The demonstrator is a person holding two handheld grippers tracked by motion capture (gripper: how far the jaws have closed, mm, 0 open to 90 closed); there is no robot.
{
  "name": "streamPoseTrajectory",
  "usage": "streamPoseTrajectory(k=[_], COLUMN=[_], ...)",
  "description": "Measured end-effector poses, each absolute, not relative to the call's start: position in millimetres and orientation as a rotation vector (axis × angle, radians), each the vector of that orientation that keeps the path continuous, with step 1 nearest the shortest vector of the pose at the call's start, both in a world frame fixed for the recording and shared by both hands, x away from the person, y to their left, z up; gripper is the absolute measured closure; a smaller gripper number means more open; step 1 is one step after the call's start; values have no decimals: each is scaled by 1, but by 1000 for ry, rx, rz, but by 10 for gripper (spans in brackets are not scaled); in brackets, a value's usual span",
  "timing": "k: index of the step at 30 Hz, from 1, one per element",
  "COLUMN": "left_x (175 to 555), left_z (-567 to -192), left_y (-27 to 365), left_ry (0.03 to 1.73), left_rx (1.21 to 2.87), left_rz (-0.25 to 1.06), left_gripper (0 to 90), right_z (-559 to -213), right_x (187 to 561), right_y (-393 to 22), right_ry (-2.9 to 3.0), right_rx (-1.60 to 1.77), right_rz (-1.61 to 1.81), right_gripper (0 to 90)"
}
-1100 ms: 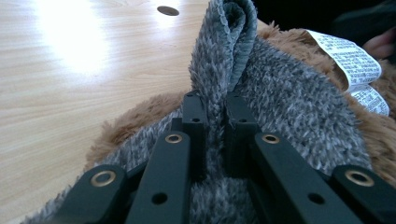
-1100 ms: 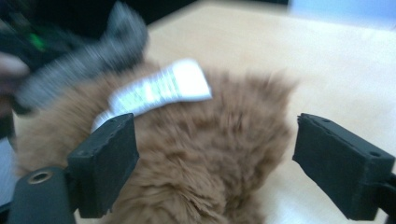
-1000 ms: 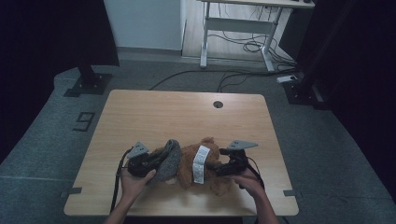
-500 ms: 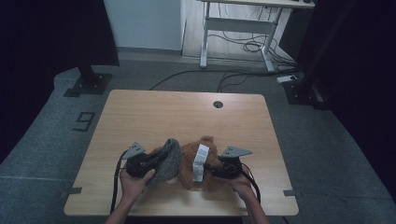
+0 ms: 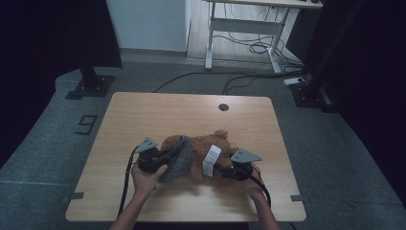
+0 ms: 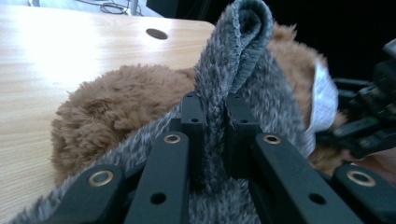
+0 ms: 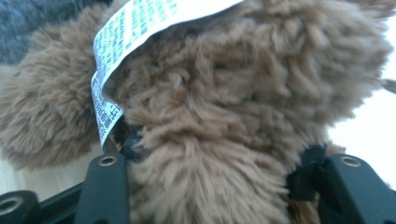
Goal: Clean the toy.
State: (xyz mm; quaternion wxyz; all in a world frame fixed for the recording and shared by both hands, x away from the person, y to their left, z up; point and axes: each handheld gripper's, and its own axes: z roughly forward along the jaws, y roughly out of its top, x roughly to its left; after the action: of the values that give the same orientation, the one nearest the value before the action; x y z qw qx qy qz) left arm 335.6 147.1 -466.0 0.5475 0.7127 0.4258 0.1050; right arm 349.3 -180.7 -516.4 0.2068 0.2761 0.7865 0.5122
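Grey cloth [image 6: 243,51]: pinched tight in left gripper [image 6: 215,123]
Brown plush toy [image 7: 233,116]: lying on worktop [image 5: 158,110], right gripper [image 7: 208,163] jaws just opened some, fur between them

From my right gripper [image 7: 210,186] cam it's basically wall-to-wall brown plush toy [image 7: 233,116], with my jaws standing either side of a fat wad of its fur after opening up a bit just now. A white printed tag [image 7: 135,32] flops over the top left. Some grey fuzzy fabric [image 7: 37,23] peeks into the upper left corner, and pale bench [image 7: 369,135] shows at right.
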Motion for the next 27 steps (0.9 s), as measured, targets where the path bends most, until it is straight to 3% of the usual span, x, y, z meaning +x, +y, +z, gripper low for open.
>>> streamPoseTrajectory(k=[5,10,17,22,27], left_x=[335,345,353,354,355], left_z=[-441,-423,-443,-458,-454], left_y=[125,78,11,21,47], left_ry=[927,854,815,850,908], left_rx=[1730,1787,1910,1880,1870], left_rz=[282,263,275,253,317], left_gripper=[798,794,794,801,802], right_z=[-524,-530,-534,-542,-541], right_x=[343,342,341,342,341], right_y=[-185,-189,-189,-193,-194], right_ry=[2223,2210,2194,2223,2227], right_rx=[758,791,825,848,860], right_rz=[1381,1411,1441,1439,1447], right_gripper=[398,391,377,380,383])
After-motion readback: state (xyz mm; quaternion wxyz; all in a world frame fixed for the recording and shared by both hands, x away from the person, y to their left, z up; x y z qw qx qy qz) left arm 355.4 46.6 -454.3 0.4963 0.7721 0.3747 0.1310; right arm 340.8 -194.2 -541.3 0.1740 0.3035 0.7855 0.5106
